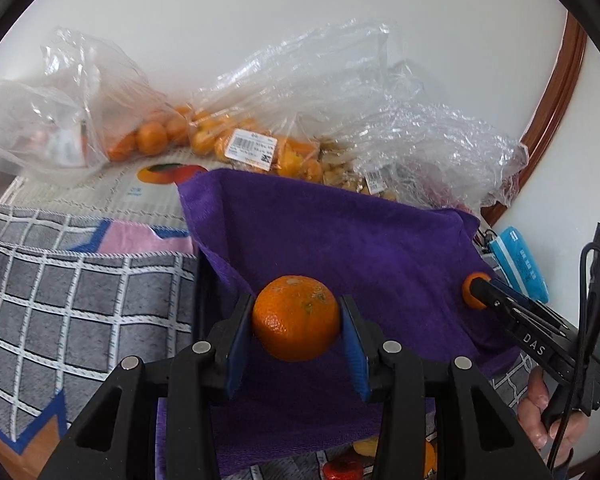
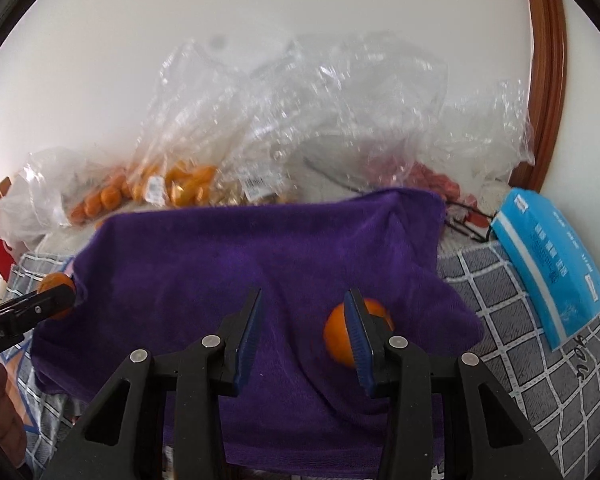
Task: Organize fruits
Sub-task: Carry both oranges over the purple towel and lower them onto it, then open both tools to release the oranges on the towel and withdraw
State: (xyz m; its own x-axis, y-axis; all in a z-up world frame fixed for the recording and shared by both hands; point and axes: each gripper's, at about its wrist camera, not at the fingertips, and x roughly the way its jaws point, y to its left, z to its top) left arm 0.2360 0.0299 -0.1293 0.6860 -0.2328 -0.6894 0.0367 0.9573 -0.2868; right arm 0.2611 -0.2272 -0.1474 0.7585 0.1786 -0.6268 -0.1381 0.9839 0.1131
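You are pinching a mandarin (image 1: 296, 322) in your left gripper (image 1: 296, 332) above the purple towel (image 1: 340, 232); your right gripper (image 2: 304, 336) is standing spread, empty, a second mandarin (image 2: 340, 338) just beyond its right finger. Bagged mandarins (image 1: 204, 136) ahead are awaiting sorting.

Left hand-held gripper (image 1: 297, 322) clamps an orange (image 1: 296, 317) over purple towel (image 1: 340, 232).

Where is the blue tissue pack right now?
The blue tissue pack lies at the right of the right wrist view, on the grey checked cloth just right of the purple towel, near the brown wooden frame.
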